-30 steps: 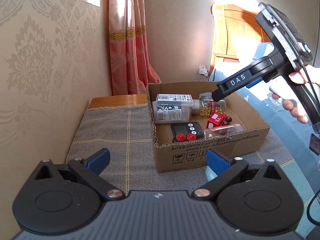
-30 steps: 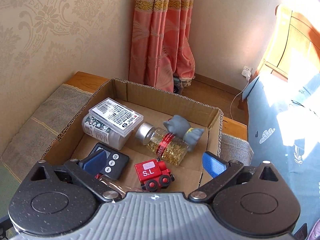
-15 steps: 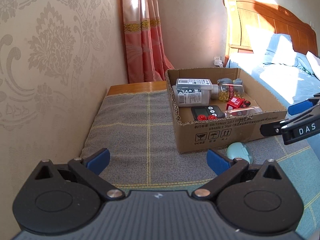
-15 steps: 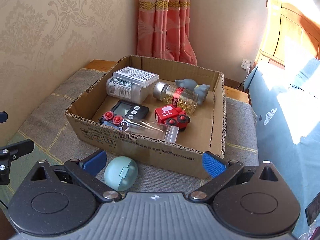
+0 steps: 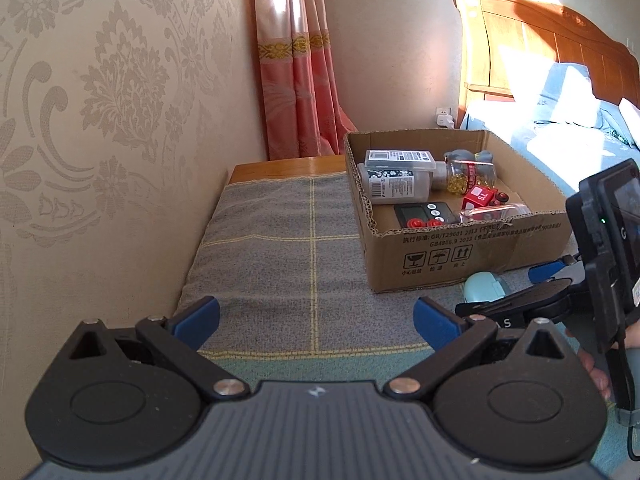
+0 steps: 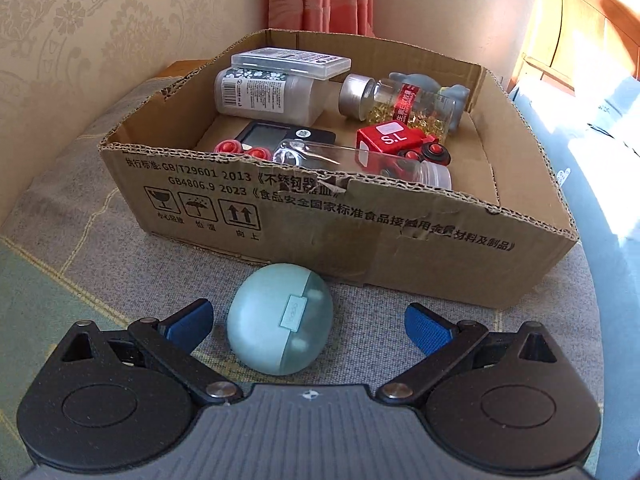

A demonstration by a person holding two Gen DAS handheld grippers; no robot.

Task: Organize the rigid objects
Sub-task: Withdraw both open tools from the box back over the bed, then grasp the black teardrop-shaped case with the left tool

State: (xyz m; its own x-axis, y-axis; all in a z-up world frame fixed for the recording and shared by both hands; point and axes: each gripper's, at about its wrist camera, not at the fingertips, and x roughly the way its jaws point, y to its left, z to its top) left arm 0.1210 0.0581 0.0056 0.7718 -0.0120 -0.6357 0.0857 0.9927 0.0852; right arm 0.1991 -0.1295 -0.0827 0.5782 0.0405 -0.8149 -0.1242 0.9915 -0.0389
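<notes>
We see the right gripper [image 6: 306,324], jaws spread, around a round pale-blue plastic case [image 6: 280,318] before the brown cardboard box [image 6: 320,220]; the left gripper [image 5: 316,314] gapes empty.

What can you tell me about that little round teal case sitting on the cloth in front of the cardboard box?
The teal case is a smooth, rounded, pebble-like shell that looks like plastic. It has two parts: an opaque pale teal body and a more see-through lid section, with a small rectangular clasp or label at the seam. It appears closed. It lies on the grey checked cloth, just outside the front wall of the cardboard box. It sits between the open jaws of the right gripper, nearer the left one, and neither clearly touches it.
</notes>
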